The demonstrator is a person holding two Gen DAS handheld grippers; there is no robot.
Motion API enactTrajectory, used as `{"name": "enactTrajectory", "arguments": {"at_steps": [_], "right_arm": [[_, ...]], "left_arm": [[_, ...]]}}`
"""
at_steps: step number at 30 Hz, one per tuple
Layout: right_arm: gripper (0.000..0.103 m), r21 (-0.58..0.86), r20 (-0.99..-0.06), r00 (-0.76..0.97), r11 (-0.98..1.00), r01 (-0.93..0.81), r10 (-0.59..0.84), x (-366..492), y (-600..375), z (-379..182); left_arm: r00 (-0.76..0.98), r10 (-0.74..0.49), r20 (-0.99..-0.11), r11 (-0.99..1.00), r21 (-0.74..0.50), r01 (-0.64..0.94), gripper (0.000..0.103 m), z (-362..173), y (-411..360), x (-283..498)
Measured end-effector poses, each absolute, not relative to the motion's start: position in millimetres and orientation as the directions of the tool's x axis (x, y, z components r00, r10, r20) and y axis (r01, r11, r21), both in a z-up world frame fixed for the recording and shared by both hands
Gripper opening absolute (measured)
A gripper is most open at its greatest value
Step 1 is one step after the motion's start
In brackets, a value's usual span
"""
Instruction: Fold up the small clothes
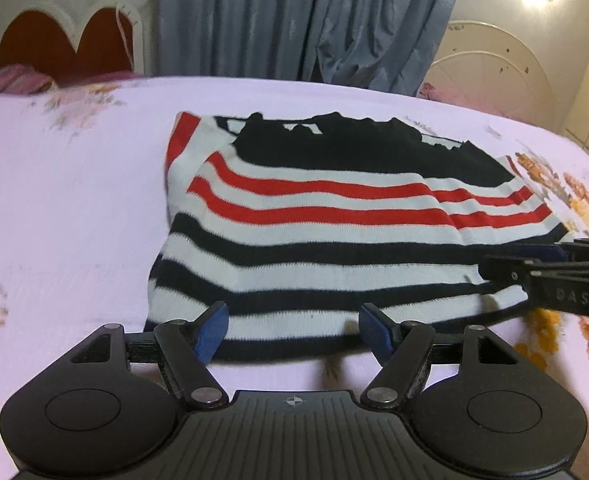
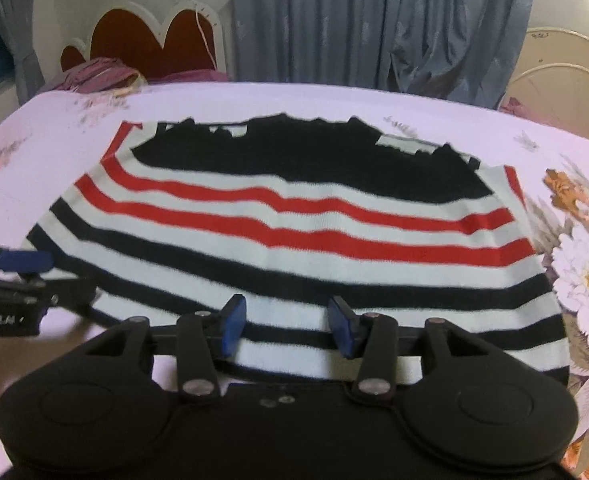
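a small striped sweater [image 1: 314, 224] lies flat on the bed [image 1: 74, 208], its black yoke at the far end, then red and white bands, then black and white bands down to the near hem; the side edges look folded in. the left gripper [image 1: 292, 332] sits at the near hem toward the sweater's left corner, its blue pads [image 1: 213, 332] spread wide with nothing between them. the right gripper [image 2: 286, 326] is also parted — its pads [image 2: 232, 326] hover over the lowest stripes, closing on nothing. each gripper shows at the edge of the other's view. the bed sheet is pale lilac with a flower print [image 2: 582, 276]. behind it hang grey-blue curtains [image 2: 374, 20] and a red scalloped headboard [image 2: 150, 44].
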State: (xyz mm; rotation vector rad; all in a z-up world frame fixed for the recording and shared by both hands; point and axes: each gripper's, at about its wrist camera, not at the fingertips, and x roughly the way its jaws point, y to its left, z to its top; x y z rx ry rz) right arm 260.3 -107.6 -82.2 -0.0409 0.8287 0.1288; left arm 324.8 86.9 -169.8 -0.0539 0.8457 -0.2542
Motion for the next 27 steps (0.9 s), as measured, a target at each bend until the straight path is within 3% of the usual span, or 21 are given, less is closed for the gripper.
{"name": "enactTrajectory", "arguments": {"at_steps": [8, 14, 22, 27], "right_arm": [[0.046, 0.05, -0.71, 0.695, 0.993, -0.109, 0.112, 277, -109, -60], [0.047, 0.068, -0.708, 0.696, 0.992, -0.102, 0.12, 277, -100, -65], [0.048, 0.068, -0.716, 0.689, 0.994, -0.083, 0.107, 282, -94, -74], [0.049, 0.05, -0.715, 0.693, 0.996, -0.079, 0.091, 292, -91, -76]], "left_arm": [[0.561, -0.293, -0.774, 0.953, -0.283, 0.109, 0.076, -178, 109, 310], [0.568, -0.328, -0.755, 0.931, -0.361, 0.057, 0.079, -187, 120, 307], [0.618, -0.438, -0.653, 0.814, -0.579, -0.035, 0.102, -206, 132, 323], [0.69, -0.437, -0.577, 0.762, -0.645, -0.056, 0.102, -216, 133, 333]]}}
